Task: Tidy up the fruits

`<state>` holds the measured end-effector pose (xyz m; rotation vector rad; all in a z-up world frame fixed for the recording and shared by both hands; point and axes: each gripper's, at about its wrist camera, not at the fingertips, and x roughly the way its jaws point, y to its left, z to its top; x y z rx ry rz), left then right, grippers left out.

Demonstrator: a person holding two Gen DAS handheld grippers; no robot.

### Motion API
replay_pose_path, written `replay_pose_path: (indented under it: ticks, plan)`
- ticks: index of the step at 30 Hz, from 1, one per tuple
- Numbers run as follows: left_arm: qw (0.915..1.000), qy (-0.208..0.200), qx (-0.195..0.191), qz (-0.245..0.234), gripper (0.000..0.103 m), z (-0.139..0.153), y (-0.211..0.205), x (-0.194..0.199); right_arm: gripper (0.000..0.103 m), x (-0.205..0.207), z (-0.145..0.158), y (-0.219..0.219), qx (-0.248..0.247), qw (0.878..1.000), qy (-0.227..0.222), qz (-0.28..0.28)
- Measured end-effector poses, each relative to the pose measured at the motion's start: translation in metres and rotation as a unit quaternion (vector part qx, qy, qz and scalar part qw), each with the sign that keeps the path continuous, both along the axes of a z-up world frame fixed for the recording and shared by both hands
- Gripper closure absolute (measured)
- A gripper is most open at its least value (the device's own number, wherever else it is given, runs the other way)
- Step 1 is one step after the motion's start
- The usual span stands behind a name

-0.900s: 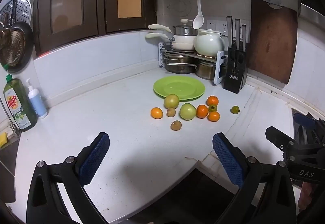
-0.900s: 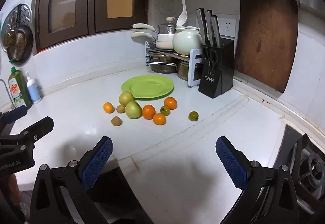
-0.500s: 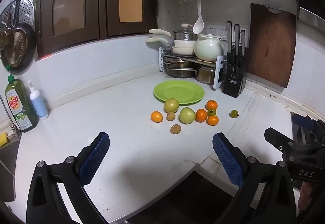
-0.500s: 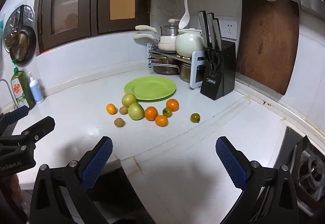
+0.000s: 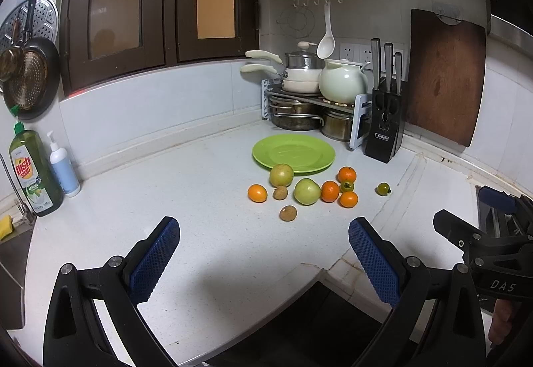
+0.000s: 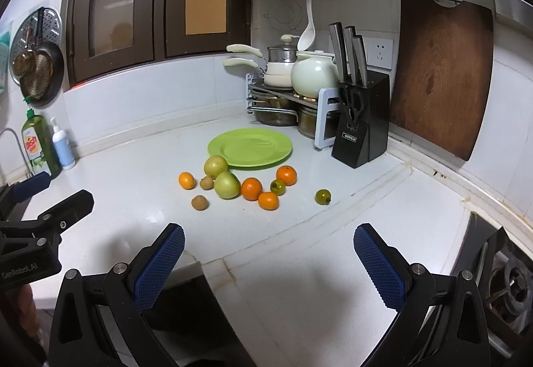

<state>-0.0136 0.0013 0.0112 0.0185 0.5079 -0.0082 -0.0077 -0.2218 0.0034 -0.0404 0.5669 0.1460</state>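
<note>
Ten loose fruits [image 5: 306, 191] lie on the counter [image 5: 186, 187] just before the empty green plate [image 5: 293, 154]. Both left tongs [image 5: 263, 253] and right tongs [image 6: 269, 253] gape wide, empty, well short. Round fruit may roll if nudged sideways.

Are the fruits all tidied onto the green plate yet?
Nothing is done yet: the green plate is bare. Both the left gripper and right gripper are open, holding nothing. All the fruits lie on the counter, left to move.
</note>
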Motion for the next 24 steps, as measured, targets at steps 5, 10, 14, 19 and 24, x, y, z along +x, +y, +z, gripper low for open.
replay_pose_path:
  ticks: [5,10,14,19,24]
  plan:
    - [1.0000,0.000,-0.002,-0.001,0.000,0.0002,-0.0005,0.0001,0.001,0.0001,0.0005,-0.0008,0.001,1.000,0.001,0.001]
    - [1.0000,0.000,-0.002,-0.002,0.000,0.0000,-0.0020,0.0002,0.001,-0.0006,0.0014,-0.0007,0.000,1.000,0.000,0.001]
    - [1.0000,-0.003,-0.001,-0.002,0.000,0.0012,-0.0034,0.0003,0.001,-0.0010,0.0034,-0.0008,-0.001,1.000,-0.002,0.002]
    - [1.0000,-0.006,-0.002,-0.003,0.000,0.0016,-0.0024,-0.0008,0.001,-0.0014,0.0038,-0.0003,-0.001,1.000,-0.003,0.002]
    - [1.0000,-0.006,-0.002,-0.002,0.000,0.0012,-0.0027,-0.0009,0.001,-0.0014,0.0045,0.0007,-0.002,1.000,-0.003,0.002]
